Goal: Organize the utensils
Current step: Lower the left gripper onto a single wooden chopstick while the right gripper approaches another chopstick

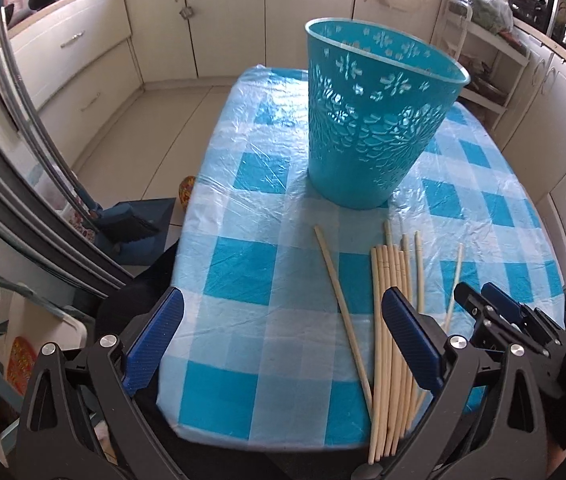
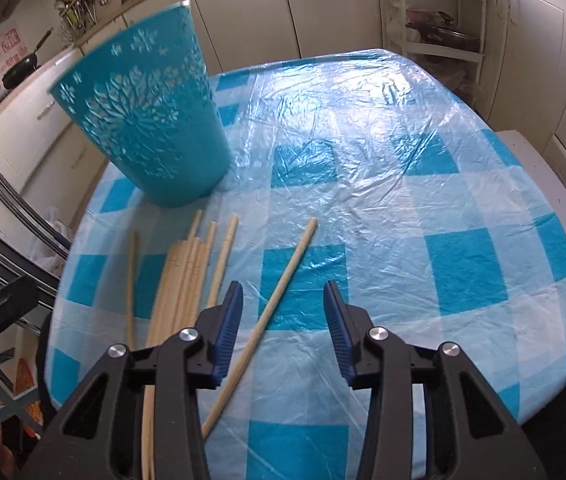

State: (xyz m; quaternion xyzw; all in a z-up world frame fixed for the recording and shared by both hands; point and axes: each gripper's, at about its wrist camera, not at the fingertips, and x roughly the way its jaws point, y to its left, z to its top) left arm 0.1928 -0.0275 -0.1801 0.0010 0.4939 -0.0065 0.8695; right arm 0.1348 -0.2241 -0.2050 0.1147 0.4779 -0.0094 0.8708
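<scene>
A tall teal cut-out basket stands upright on the table's blue-and-white checked cloth. In front of it lie several wooden chopsticks in a loose bundle. One single chopstick lies to the bundle's left. My left gripper is wide open above the cloth, with that single chopstick in its gap and the bundle under its right finger. Another lone chopstick runs slantwise between the fingers of my right gripper. Its jaws stand apart and the pads do not touch the chopstick.
Cream kitchen cabinets ring the table. A blue brush and dustpan lie on the floor to the left. A white shelf rack with dishes stands behind the table. The table's near edge is just below both grippers.
</scene>
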